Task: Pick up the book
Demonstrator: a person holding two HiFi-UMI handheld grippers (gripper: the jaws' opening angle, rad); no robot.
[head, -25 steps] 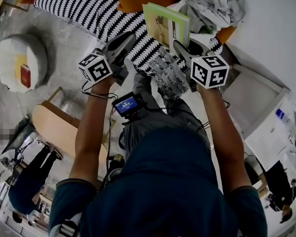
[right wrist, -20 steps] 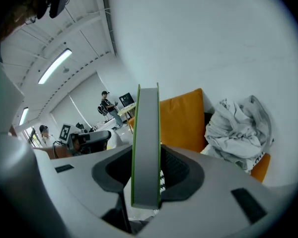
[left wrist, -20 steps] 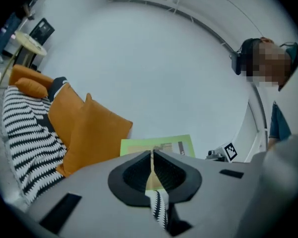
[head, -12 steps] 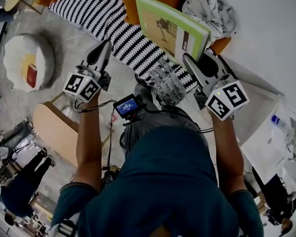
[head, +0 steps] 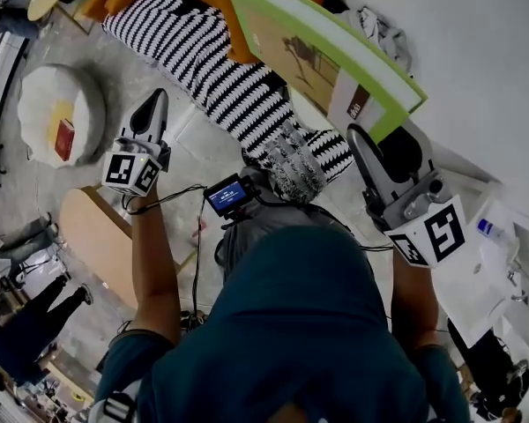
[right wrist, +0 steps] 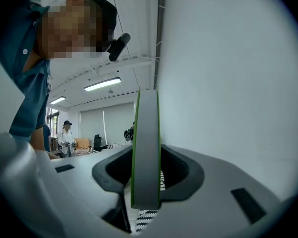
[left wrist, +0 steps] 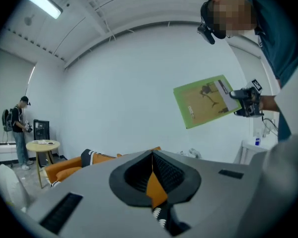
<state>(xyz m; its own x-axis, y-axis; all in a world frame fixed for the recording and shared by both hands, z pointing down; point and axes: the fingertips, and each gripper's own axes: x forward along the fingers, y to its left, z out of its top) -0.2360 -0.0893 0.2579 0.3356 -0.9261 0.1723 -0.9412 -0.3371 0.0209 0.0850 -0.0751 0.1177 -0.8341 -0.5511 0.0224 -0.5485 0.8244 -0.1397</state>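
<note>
The right gripper [right wrist: 145, 178] clamps the book [right wrist: 145, 133] by one corner, its jaws held wide apart by the book's thickness. The book is in the air and tilted, green-edged cover showing (above the striped blanket [head: 213, 67] in the head view). The left gripper [left wrist: 152, 168] has its jaws pressed together on nothing, well left of the book.
</note>
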